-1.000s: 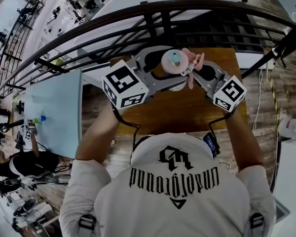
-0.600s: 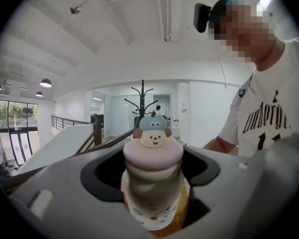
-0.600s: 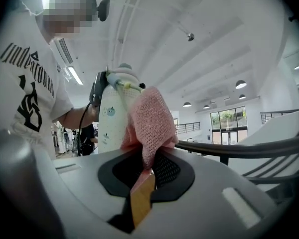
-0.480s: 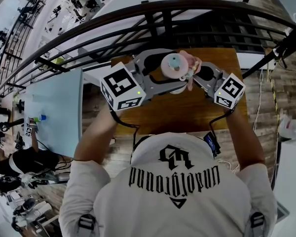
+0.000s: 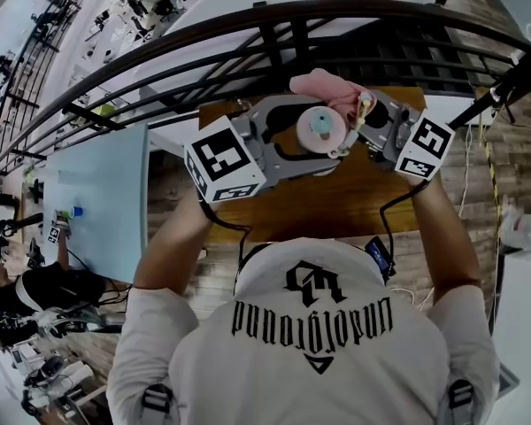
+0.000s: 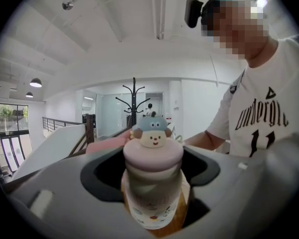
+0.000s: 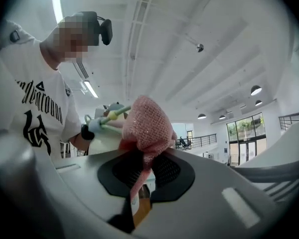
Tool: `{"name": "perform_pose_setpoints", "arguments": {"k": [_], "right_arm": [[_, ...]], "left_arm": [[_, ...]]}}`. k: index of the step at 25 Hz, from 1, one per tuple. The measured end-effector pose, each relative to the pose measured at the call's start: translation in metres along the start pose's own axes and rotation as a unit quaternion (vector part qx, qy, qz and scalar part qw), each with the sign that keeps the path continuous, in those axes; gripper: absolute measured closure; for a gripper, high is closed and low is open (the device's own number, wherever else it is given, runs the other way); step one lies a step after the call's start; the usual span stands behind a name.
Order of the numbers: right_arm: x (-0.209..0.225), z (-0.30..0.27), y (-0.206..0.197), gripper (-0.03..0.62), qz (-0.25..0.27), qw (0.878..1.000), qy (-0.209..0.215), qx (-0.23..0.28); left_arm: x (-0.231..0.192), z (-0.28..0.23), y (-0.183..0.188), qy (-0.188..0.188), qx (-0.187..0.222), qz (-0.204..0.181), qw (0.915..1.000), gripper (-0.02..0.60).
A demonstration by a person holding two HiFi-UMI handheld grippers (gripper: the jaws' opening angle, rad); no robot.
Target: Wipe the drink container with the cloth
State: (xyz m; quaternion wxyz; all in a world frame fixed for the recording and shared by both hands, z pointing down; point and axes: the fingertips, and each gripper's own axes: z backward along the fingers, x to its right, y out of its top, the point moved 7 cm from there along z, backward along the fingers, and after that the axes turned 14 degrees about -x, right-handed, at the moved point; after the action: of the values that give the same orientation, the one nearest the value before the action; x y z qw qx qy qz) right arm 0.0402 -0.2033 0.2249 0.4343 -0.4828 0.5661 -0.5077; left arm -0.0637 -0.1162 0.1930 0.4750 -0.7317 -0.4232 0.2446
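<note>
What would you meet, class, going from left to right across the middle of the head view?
Light blue table → left marker cube → drink container → right marker cube. The pink cloth overlaps the container, so it is left out.

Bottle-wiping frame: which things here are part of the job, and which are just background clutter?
In the job: drink container, clamped in left gripper; pink cloth, pinched in right gripper.
Just about: wooden table, railing, light-blue table, coat stand.
</note>
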Motion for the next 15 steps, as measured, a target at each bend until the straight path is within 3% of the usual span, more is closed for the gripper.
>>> {"name": "perform_pose_setpoints", "arguments": {"k": [9,15], "right_arm": [[0.002,-0.016,-0.079,0.557,-0.066,0.996,0.016,-0.050],[0.003,-0.018,-0.060,0.558,-0.057,0.997,0.025,-0.038]], "left_arm": [[0.007,-0.003,0.004,-0.015,0.005,-0.014,0.9998,0.198],[0.009,-0.004,0.003,-0.022,0.004,-0.014,0.9996,0.198]]}}
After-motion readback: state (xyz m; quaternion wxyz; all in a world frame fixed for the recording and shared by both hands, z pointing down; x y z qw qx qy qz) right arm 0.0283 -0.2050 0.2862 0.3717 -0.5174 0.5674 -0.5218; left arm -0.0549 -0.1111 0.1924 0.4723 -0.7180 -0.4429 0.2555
